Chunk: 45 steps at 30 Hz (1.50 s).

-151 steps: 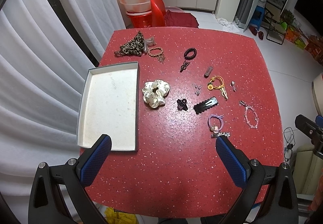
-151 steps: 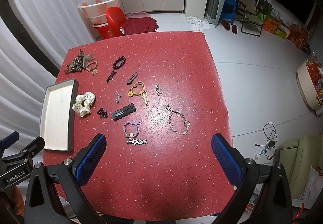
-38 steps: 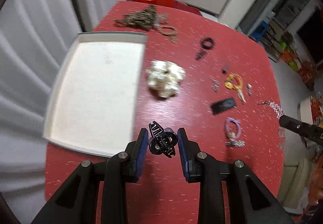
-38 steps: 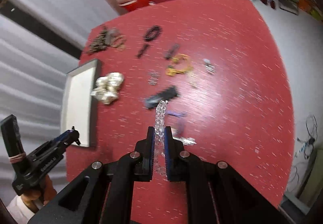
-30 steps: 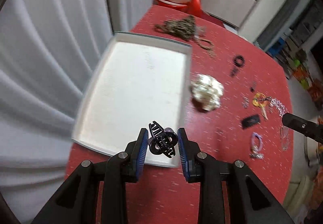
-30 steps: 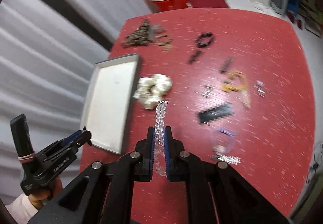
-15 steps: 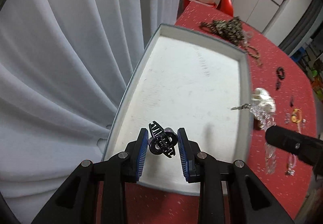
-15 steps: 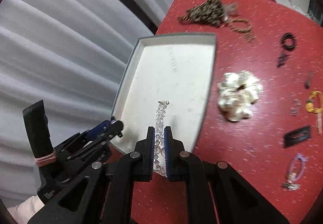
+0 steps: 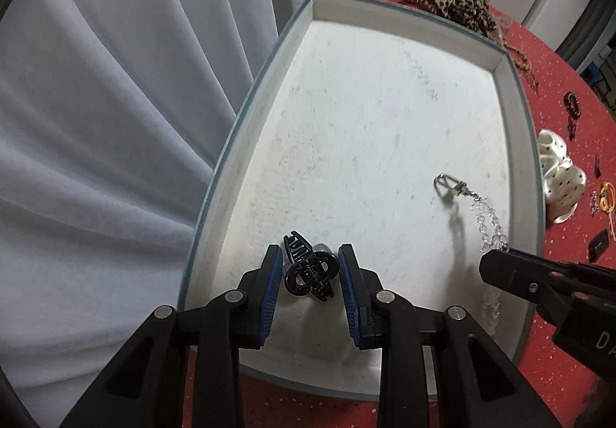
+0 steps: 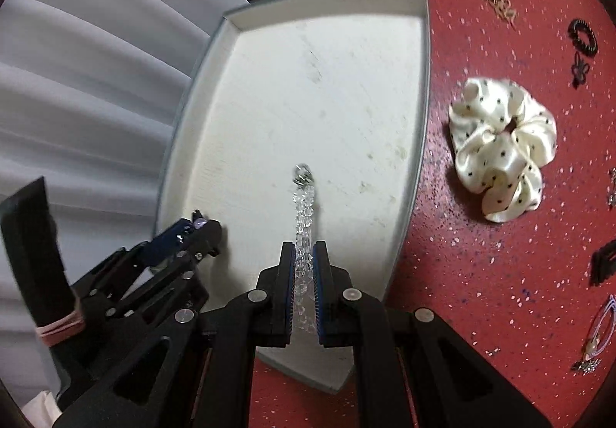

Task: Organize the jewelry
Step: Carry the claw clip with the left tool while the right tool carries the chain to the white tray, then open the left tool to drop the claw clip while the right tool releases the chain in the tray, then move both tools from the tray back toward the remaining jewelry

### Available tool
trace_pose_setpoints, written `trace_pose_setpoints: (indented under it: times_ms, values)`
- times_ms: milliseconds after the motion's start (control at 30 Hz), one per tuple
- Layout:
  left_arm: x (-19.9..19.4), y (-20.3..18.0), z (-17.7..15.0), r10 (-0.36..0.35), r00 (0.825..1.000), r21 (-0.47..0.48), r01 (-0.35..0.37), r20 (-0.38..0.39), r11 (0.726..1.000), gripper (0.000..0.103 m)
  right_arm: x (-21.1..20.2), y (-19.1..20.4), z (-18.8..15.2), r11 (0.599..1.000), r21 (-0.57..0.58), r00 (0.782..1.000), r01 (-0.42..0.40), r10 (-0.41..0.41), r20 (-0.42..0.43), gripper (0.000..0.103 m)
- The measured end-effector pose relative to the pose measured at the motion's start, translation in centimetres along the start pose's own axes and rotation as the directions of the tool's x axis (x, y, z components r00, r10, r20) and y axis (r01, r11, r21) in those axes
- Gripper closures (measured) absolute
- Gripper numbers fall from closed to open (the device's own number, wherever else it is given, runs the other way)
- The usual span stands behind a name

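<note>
Black claw clip (image 9: 308, 271) pinched tight between left gripper (image 9: 310, 266) pads, low over near end of white tray (image 9: 385, 112). Clear bead chain (image 10: 304, 231) squeezed in right gripper (image 10: 304, 254), clasp end hanging over tray. Both grippers side by side, tipped steeply down. Spotted scrunchie (image 10: 504, 146) beside tray on red table (image 10: 481, 293).

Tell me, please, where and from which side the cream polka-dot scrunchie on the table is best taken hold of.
Probably one puffy outer fold of the cream polka-dot scrunchie, taken from straight above. It lies flat on the red table beside the tray, so its sides offer little, while the raised satin ruffles give both fingers something soft to close on. The fold facing away from the tray keeps a tool clear of the rim.
</note>
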<state>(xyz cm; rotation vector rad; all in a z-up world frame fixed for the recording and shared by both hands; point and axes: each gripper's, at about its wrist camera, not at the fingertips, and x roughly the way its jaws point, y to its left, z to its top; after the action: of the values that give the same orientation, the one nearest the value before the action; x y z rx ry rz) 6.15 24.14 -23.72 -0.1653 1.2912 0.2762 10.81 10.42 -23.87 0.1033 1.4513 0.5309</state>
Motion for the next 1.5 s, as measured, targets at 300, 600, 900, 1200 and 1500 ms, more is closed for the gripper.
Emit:
trace_pose_setpoints:
  times_ms: [300, 600, 900, 1200, 1500]
  values:
    - [0.5, -0.5, 0.1, 0.037, 0.999, 0.006, -0.037, 0.012, 0.999, 0.026, 1.8, -0.2, 0.7, 1.000, 0.014, 0.999, 0.026, -0.025, -0.048, 0.085]
    - [-0.2, -0.3, -0.2, 0.046, 0.999, 0.016, -0.046, 0.013, 0.999, 0.026, -3.2, 0.2, 2.1, 0.999, 0.018, 0.998, -0.033, 0.032, 0.050, 0.051]
    - [-3.3, -2.2, -0.3, 0.026, 0.999, 0.052, -0.027, 0.032, 0.998, 0.009, -8.8, -3.0, -1.3, 0.995, 0.096, 0.994, 0.010, -0.021, 0.112, 0.042]
    - [-7.5, -4.5, -1.9, -0.038, 0.998, 0.168, 0.029, 0.050, 0.985, 0.000, -13.5, -9.8, -7.4, 0.959, 0.267, 0.984, 0.094, -0.130, 0.123, 0.033]
    - [-10.8, -11.2, -2.4, -0.121, 0.991, 0.311, 0.096, 0.063, 0.946, 0.000, -17.6, -16.8, -12.8, 0.881, 0.450, 0.964, 0.146, -0.229, 0.134, 0.025]
